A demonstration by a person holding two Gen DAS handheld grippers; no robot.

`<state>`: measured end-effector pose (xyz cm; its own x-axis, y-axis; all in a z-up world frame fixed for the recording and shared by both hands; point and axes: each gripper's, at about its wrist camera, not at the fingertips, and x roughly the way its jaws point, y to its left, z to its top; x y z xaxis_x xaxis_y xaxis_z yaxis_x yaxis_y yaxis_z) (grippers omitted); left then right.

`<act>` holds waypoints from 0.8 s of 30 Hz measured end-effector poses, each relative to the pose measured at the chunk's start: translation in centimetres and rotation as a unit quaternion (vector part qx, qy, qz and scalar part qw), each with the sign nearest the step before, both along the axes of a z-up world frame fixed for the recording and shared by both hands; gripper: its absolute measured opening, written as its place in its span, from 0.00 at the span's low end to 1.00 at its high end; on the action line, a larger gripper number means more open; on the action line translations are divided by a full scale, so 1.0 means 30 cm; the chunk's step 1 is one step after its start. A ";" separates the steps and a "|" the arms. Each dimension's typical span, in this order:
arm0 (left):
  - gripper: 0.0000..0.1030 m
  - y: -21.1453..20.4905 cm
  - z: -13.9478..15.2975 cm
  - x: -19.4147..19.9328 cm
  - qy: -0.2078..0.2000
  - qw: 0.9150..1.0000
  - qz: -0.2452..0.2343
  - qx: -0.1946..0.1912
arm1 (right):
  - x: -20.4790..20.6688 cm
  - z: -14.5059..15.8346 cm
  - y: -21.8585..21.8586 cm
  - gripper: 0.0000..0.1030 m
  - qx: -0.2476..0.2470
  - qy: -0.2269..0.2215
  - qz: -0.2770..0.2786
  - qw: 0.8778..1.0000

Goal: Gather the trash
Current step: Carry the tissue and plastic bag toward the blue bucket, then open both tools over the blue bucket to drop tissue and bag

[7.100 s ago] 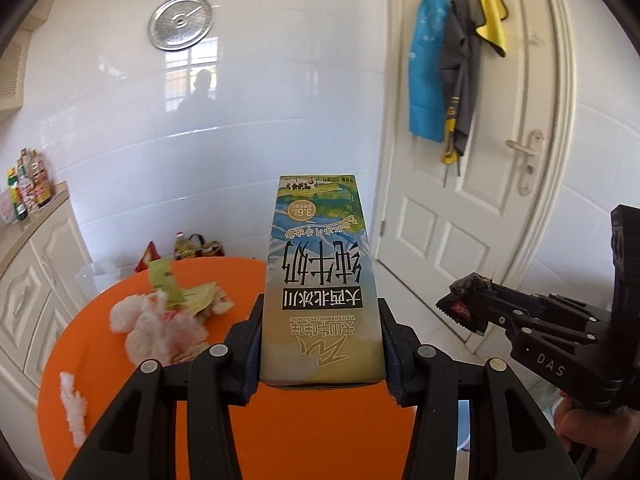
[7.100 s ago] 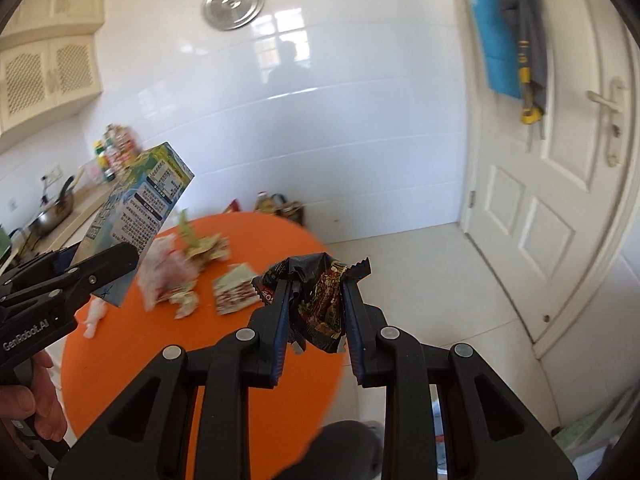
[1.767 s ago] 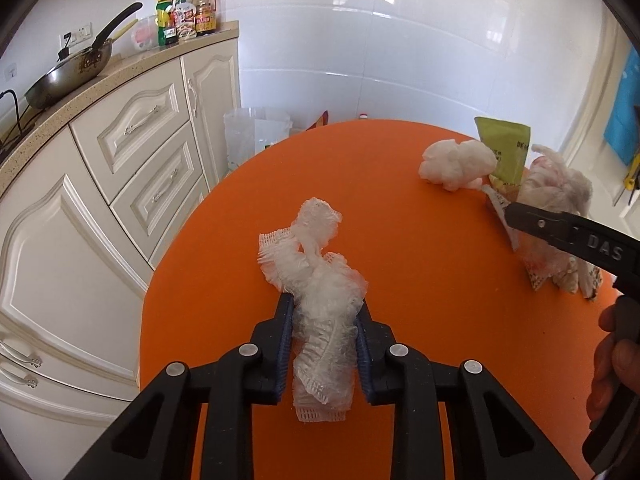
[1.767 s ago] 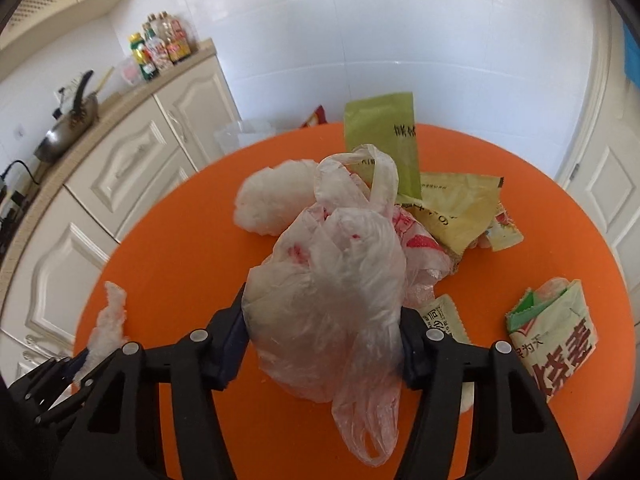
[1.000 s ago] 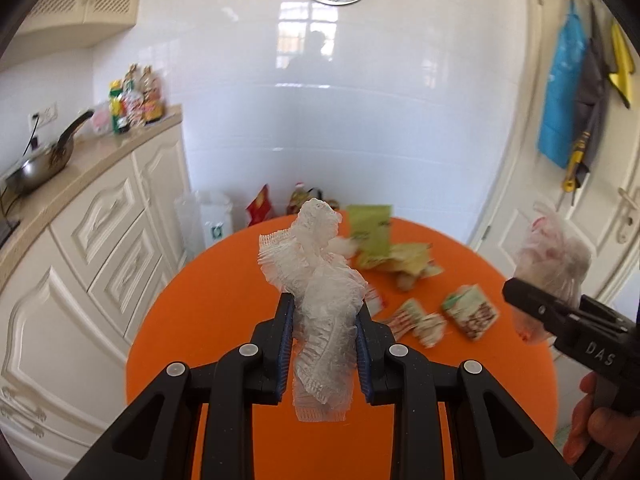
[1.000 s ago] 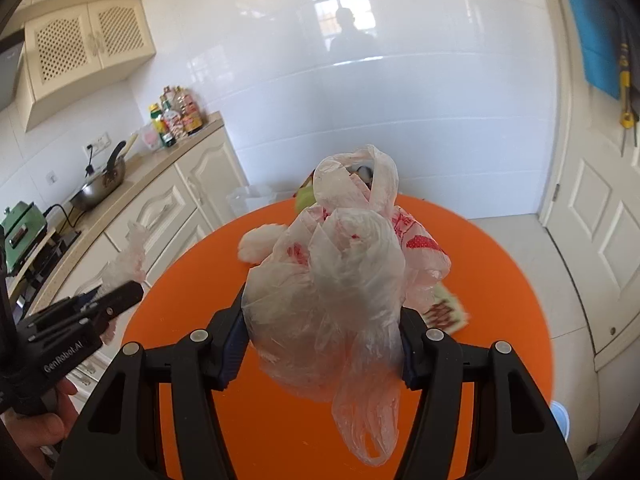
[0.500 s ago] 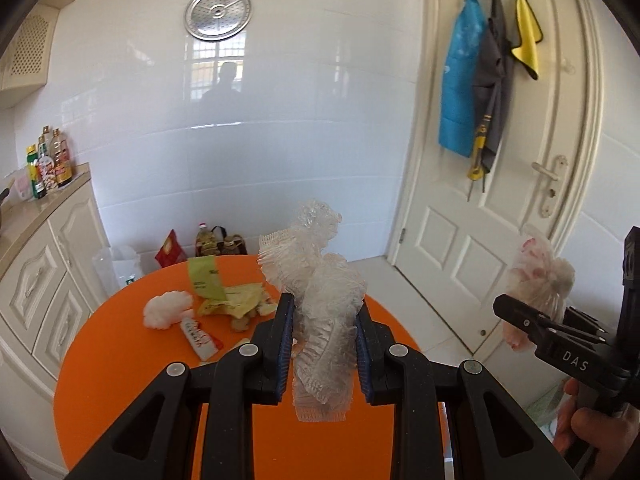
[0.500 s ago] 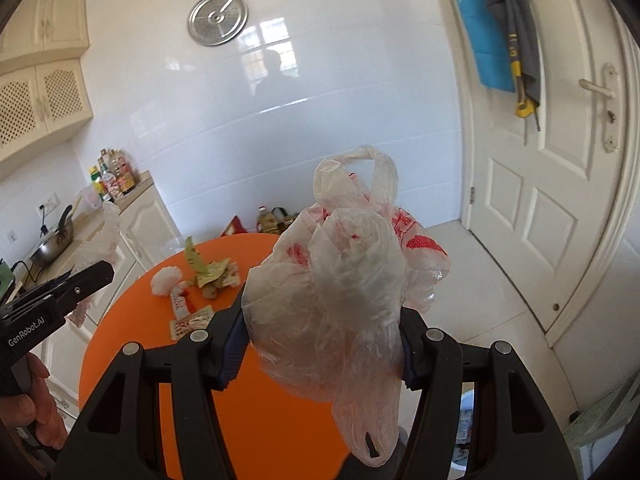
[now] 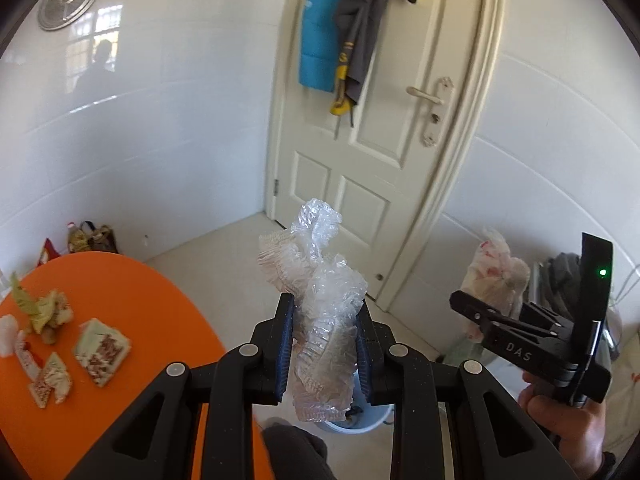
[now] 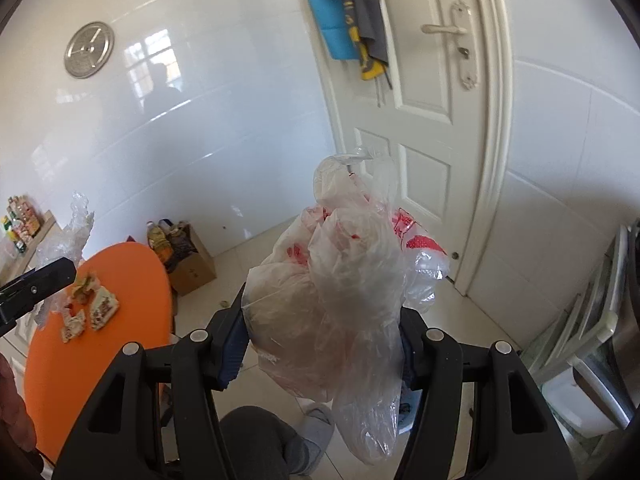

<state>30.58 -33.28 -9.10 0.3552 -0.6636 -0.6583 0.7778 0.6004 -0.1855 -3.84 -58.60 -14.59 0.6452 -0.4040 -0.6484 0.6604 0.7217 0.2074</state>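
Trash is being carried in both tools, away from the round orange table [image 9: 120, 320].

Left tool [image 9: 322, 346] is gripping a crumpled wad of clear crinkled plastic film [image 9: 320, 304] between its blue pads, the wad sticking up above the fingers and hanging a little below them. Right tool [image 10: 322, 344] is clamping a bunched translucent plastic bag with red print [image 10: 340, 280], whose loose tail is drooping under the jaws. Both are pointing toward the tiled floor in front of a white panelled door [image 9: 392, 140]. A pale blue bucket [image 9: 356, 420] is showing on the floor just under the left tool. Torn snack wrappers [image 9: 100, 350] are lying on the table, well apart from both tools.
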 end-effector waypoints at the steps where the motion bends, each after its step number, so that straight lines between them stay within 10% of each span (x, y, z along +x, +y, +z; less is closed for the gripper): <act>1: 0.23 -0.034 -0.018 0.012 0.009 1.000 -0.013 0.008 | -0.017 -0.033 -0.030 0.58 0.009 0.006 -0.007 1.000; 24: 0.23 -0.565 -0.571 0.312 0.183 0.961 -0.107 0.179 | 0.024 -0.620 -0.363 0.60 0.146 0.129 -0.023 0.981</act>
<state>39.94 -50.24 -26.24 -0.0635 -0.4039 -0.9126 0.8128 0.5096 -0.2822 -3.12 -69.50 -33.18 0.4309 -0.2010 -0.8797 0.7478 0.6252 0.2234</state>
